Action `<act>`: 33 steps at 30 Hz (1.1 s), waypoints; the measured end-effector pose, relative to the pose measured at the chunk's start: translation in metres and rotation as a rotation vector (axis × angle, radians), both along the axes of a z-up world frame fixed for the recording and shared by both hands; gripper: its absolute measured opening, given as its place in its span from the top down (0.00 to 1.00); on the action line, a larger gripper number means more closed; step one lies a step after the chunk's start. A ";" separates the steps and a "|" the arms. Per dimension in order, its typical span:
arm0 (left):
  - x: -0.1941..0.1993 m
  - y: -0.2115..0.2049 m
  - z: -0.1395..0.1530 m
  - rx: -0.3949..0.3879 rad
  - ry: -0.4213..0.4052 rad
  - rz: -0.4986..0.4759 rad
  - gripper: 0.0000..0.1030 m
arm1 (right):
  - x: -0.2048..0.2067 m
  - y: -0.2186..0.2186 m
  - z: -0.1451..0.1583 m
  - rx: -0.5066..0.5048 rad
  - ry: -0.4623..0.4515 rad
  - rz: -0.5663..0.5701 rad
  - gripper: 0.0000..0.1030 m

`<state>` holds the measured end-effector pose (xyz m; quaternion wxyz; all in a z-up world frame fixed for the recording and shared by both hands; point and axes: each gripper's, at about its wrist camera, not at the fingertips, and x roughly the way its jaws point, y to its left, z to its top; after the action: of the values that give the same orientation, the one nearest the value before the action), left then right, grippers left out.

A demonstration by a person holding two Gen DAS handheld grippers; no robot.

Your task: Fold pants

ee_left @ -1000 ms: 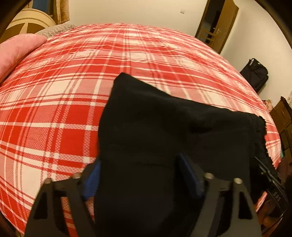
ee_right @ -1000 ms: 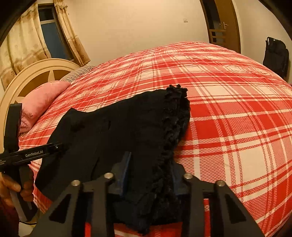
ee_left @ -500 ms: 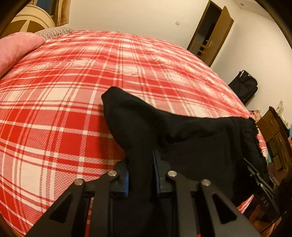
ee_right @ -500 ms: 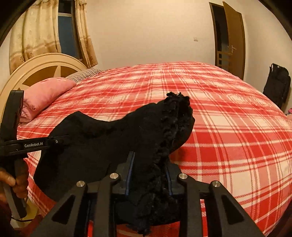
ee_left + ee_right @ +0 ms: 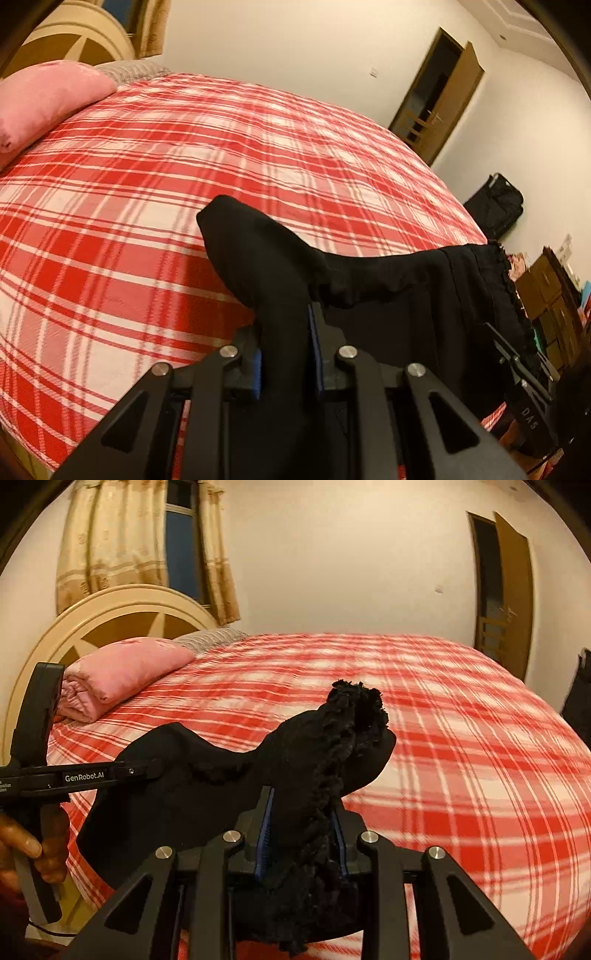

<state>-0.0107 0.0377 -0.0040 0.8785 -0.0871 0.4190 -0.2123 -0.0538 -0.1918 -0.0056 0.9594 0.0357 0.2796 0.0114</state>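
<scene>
1. Left gripper [image 5: 286, 354]: matte black angular linkage, round silver screws at the joints, blue pads inside the fingers.
2. Right gripper [image 5: 301, 843]: same black frame, silver screws, blue pad edges.
3. White "GenRobot.AI" lettering along the left gripper's side.

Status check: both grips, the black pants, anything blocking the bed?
Left gripper shut on black fabric pants, jaws just closed. Right gripper shut on their frilled edge. Pants bunched between both, near bed edge. Red plaid bedspread ahead unobstructed; pink pillow far off.
</scene>
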 end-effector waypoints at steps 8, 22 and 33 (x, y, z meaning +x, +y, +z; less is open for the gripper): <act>0.012 0.056 0.017 -0.022 -0.048 0.146 0.81 | 0.055 0.053 0.015 -0.051 -0.040 0.174 0.73; 0.042 0.168 -0.003 0.044 -0.069 0.483 0.87 | 0.192 0.163 -0.025 -0.274 -0.072 0.427 0.73; 0.039 0.169 -0.039 0.171 -0.025 0.562 0.67 | 0.228 0.137 -0.067 -0.300 0.058 0.410 0.50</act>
<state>0.0279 0.2070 -0.0433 0.9121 -0.1229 0.3840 0.0741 0.1737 -0.0552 -0.0727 0.9231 -0.1644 0.3071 0.1628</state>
